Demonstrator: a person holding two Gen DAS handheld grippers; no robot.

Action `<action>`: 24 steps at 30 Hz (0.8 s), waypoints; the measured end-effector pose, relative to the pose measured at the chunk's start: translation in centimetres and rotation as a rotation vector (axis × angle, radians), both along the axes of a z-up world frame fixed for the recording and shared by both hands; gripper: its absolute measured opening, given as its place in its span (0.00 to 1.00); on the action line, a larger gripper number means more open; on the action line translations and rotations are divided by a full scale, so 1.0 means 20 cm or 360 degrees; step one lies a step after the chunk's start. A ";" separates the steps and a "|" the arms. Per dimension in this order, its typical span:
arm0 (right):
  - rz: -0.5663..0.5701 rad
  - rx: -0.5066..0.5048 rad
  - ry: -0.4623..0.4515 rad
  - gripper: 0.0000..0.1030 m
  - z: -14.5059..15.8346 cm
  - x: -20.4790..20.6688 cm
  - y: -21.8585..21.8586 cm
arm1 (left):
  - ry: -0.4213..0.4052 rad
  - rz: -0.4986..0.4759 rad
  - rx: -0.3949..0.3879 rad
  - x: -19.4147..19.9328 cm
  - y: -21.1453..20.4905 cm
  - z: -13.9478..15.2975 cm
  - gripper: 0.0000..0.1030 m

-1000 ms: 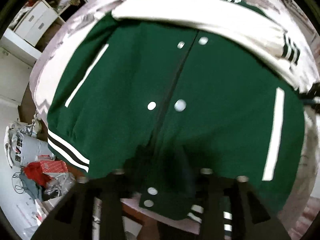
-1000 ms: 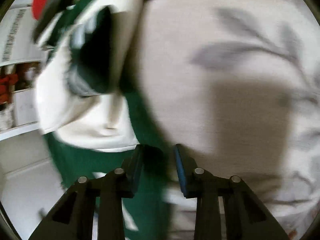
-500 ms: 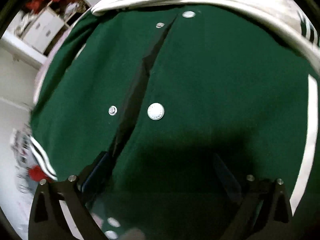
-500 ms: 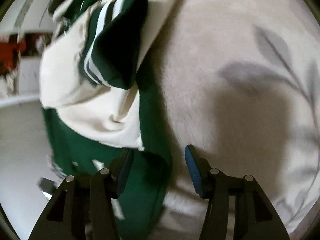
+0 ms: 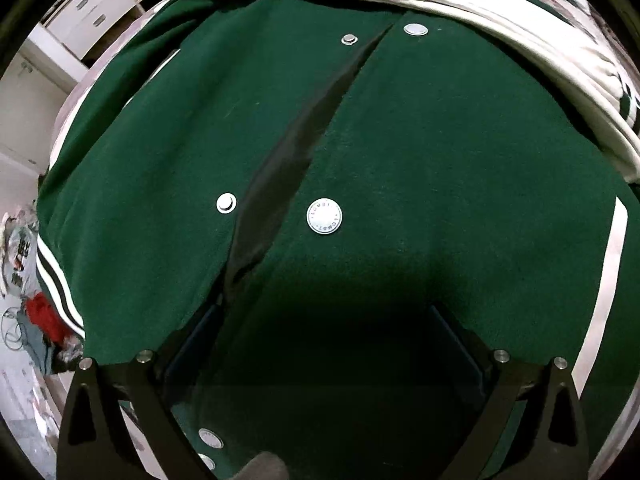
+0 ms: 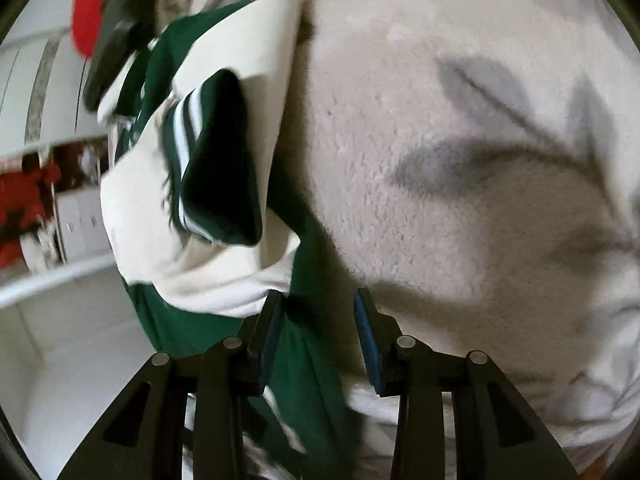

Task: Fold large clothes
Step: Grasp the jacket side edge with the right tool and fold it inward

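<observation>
My left gripper [image 5: 320, 344] hovers with fingers spread wide over the green varsity jacket [image 5: 400, 140], the snap button [image 5: 324, 216] just ahead between them. My right gripper [image 6: 316, 320], fingers apart, straddles the jacket's side edge on the fleece blanket [image 6: 460, 220]. I'd pinch both layers before lifting, judging the folded cream sleeve [image 6: 224, 284] could slip.

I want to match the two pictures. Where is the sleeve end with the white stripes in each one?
Left wrist view: the striped cuff peeks out at the far right edge, on the cream sleeve.
Right wrist view: it lies left of centre, on the same sleeve.
Shared landmark: the green jacket body, low left of centre in the right wrist view.
</observation>
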State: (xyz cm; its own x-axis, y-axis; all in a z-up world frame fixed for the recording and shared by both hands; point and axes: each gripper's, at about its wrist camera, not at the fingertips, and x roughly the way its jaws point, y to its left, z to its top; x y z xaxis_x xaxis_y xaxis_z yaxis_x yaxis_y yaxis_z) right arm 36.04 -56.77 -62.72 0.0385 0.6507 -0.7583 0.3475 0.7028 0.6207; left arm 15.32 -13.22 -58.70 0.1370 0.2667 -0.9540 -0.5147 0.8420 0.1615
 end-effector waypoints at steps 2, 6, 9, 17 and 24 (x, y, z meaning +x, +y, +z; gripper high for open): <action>-0.0004 0.0003 -0.0010 0.37 0.05 -0.04 -0.01 | 0.0010 0.0006 0.0022 0.00 0.00 0.01 1.00; 0.0009 -0.0061 -0.0122 0.48 0.12 -0.12 -0.03 | 0.0045 0.0015 0.0076 0.01 0.00 0.03 1.00; 0.0006 -0.0014 -0.0043 0.48 0.06 -0.13 -0.01 | 0.0071 -0.0022 0.0168 -0.02 -0.05 0.07 1.00; 0.0332 -0.0312 0.0000 0.43 -0.11 -0.18 0.24 | 0.0203 -0.0274 0.0470 -0.16 -0.28 0.15 1.00; 0.0399 -0.0492 -0.0043 0.52 0.11 -0.36 0.11 | 0.0282 -0.0796 0.0806 -0.22 -0.68 0.19 1.00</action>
State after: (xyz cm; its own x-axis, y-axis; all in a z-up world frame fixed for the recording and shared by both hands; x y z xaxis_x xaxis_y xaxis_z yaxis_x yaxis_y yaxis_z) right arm 28.78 -54.62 -60.50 -0.0696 0.3839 -0.9207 0.1279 0.9188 0.3734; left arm 10.93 -26.92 -54.83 0.2128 0.6268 -0.7495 -0.0185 0.7696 0.6383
